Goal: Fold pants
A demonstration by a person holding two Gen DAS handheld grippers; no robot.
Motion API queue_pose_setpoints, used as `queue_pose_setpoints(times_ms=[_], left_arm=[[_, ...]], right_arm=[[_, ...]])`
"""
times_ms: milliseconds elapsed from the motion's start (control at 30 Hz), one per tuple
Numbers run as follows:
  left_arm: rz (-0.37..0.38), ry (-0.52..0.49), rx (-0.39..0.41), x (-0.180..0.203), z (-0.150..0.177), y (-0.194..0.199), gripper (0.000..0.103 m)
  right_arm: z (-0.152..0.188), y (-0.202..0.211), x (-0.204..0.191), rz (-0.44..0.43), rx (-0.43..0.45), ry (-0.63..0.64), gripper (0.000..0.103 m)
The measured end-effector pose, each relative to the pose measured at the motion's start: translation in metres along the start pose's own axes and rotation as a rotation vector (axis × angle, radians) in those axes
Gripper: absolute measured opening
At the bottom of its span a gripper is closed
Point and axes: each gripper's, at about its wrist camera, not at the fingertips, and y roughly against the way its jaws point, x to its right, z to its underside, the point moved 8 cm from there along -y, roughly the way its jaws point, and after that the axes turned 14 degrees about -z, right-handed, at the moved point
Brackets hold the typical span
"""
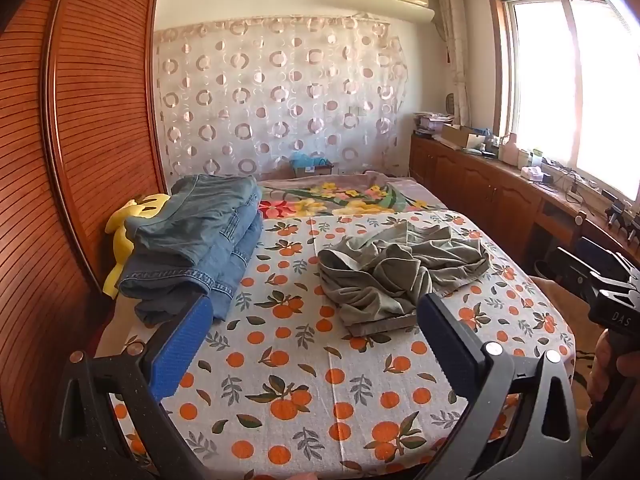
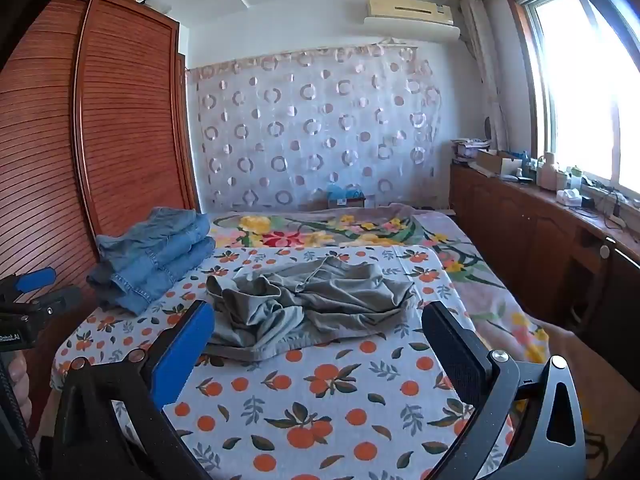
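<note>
A crumpled pair of grey-green pants point(image 1: 400, 270) lies in a heap on the orange-print sheet point(image 1: 304, 364) in the middle of the bed; it also shows in the right wrist view point(image 2: 308, 302). My left gripper point(image 1: 316, 320) is open and empty, held above the sheet short of the pants. My right gripper point(image 2: 320, 332) is open and empty, with the near edge of the pants between its fingers. The right gripper's body shows at the right edge of the left wrist view point(image 1: 612, 300), and the left gripper at the left edge of the right wrist view point(image 2: 28, 300).
A stack of folded blue jeans point(image 1: 192, 240) point(image 2: 156, 264) sits at the bed's left by a yellow plush toy point(image 1: 132, 220). A wooden slatted wardrobe point(image 1: 80, 120) stands left. A floral blanket point(image 2: 360, 228) lies behind. A cluttered wooden cabinet point(image 2: 540, 216) runs under the window on the right.
</note>
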Motion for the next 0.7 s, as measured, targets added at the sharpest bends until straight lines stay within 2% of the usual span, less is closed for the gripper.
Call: queue_pose_setpoints(times_ms=[700], left_arm=[[-0.004,0.003,-0.002,-0.0031,0.0005,0.0007,0.102]], right_arm=[[-0.0002,0.004,-0.003,0.003,-0.004,0.017,0.103]])
